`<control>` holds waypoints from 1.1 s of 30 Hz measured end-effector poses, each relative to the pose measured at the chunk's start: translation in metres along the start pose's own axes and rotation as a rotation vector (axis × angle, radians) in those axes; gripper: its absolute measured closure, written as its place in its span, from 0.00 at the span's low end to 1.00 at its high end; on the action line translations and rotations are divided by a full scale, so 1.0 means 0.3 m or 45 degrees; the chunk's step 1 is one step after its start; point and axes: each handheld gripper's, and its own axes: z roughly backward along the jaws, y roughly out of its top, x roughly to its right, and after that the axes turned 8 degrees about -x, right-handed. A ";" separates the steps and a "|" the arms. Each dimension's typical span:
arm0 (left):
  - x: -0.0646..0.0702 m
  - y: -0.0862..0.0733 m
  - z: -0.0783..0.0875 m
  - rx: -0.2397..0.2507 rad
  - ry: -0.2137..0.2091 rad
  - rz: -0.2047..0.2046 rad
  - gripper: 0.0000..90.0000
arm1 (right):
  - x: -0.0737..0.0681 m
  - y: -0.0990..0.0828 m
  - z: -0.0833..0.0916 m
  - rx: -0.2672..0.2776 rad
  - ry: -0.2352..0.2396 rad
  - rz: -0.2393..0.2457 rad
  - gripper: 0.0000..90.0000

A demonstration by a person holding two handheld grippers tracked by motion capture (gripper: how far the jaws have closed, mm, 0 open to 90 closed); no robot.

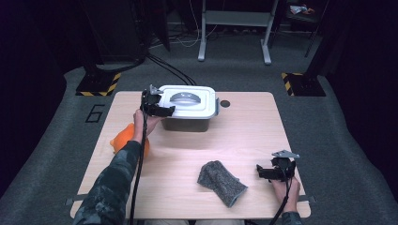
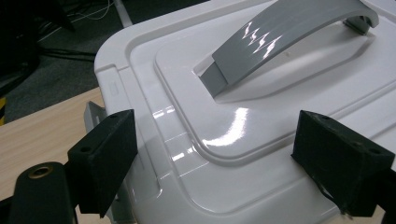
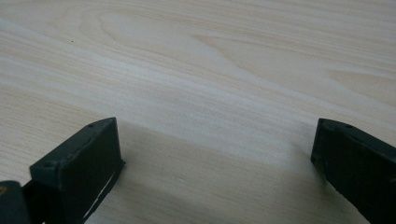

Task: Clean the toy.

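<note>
A storage box with a white lid [image 1: 190, 101] and grey handle [image 1: 184, 97] stands at the back middle of the wooden table [image 1: 244, 136]. My left gripper [image 1: 162, 108] hovers at the box's left end, open, its jaws wide apart over the lid's [image 2: 261, 121] corner, nothing between them. The grey handle [image 2: 280, 37] arches just beyond. My right gripper [image 1: 267, 171] rests near the table's front right edge, open, its jaws spread above bare wood [image 3: 210, 93]. A grey cloth [image 1: 219, 182] lies to its left.
An orange object [image 1: 123, 138] sits on the table's left side, partly behind the left forearm. A small dark hole [image 1: 225, 103] marks the tabletop right of the box. Cables and a stand's legs [image 1: 234, 33] lie on the floor beyond the table.
</note>
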 end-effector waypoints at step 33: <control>0.109 0.055 -0.035 -0.024 -0.142 -0.148 0.21 | 0.001 -0.001 0.000 0.000 0.003 0.008 0.01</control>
